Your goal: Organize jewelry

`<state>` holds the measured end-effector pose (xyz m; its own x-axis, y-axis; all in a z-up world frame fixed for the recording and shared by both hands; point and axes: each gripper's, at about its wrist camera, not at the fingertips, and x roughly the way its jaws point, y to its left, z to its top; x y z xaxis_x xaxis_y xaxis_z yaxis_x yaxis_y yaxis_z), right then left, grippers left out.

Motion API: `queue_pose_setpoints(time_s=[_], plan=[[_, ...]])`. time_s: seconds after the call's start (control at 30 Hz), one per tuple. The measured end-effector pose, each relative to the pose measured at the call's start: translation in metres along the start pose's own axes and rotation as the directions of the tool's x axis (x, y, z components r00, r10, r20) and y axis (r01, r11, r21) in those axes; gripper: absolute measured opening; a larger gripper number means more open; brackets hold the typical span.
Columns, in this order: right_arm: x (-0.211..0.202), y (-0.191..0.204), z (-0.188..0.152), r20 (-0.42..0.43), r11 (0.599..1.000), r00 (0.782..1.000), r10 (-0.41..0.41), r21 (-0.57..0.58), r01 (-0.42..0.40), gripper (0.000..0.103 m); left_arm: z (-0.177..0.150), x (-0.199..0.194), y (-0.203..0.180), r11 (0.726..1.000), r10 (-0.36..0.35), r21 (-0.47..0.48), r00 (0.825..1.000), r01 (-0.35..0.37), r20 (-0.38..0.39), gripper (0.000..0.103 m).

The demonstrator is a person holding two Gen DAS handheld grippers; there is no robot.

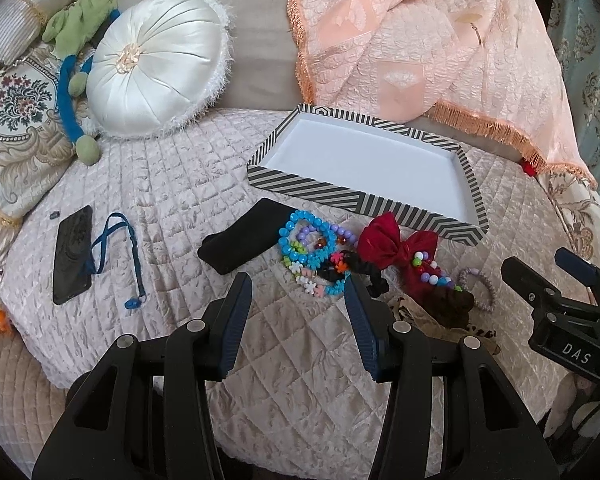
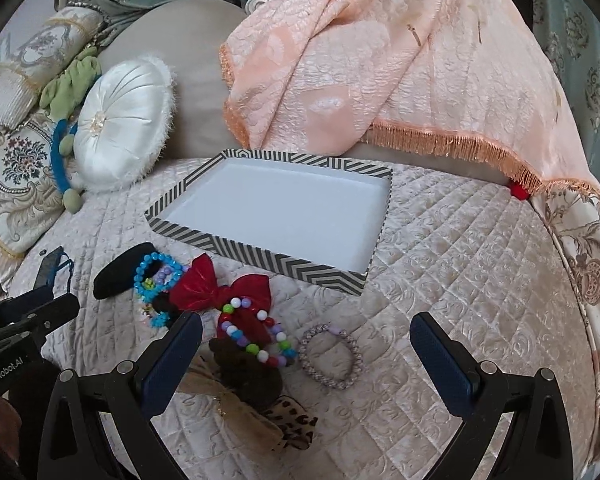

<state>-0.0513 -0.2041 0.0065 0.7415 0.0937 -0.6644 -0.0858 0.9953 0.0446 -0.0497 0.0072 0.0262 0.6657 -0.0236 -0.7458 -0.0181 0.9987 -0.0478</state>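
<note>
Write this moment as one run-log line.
left tongs: open, empty | right tongs: open, empty | striped tray: empty | jewelry pile: beside tray

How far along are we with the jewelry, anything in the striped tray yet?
Done: nothing; the striped tray holds nothing. In hand: nothing; the left gripper and right gripper are both open and hold nothing. Left: the whole pile on the quilt in front of the tray, including the blue bead bracelet, red bow, multicolour bead bracelet and pale bead bracelet.

Black-and-white striped tray (image 2: 256, 258), red bow (image 2: 216, 290), blue bead bracelet (image 2: 156, 276), peach fringed cloth (image 2: 380, 80).
</note>
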Motion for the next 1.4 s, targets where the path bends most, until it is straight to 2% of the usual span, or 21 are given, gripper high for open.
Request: queue_pose_setpoints(time_s=[0.43, 0.83, 1.4], plan=[[-0.004, 0.006, -0.001, -0.014, 1.0, 1.0, 0.027, 0.0, -0.027, 0.103, -0.005, 0.0, 0.001, 0.999, 0.047, -0.008, 0.999, -0.047, -0.009, 0.048], [-0.001, 0.006, -0.006, -0.018, 0.996, 0.997, 0.078, 0.037, -0.077, 0.103, -0.008, 0.007, 0.008, 0.999, 0.034, -0.035, 0.999, -0.035, -0.031, 0.048], [-0.008, 0.023, -0.004, -0.022, 0.997, 0.998, 0.061, -0.041, -0.062, 0.103, -0.008, 0.0, 0.011, 0.998, 0.056, -0.038, 0.998, -0.056, -0.008, 0.048]])
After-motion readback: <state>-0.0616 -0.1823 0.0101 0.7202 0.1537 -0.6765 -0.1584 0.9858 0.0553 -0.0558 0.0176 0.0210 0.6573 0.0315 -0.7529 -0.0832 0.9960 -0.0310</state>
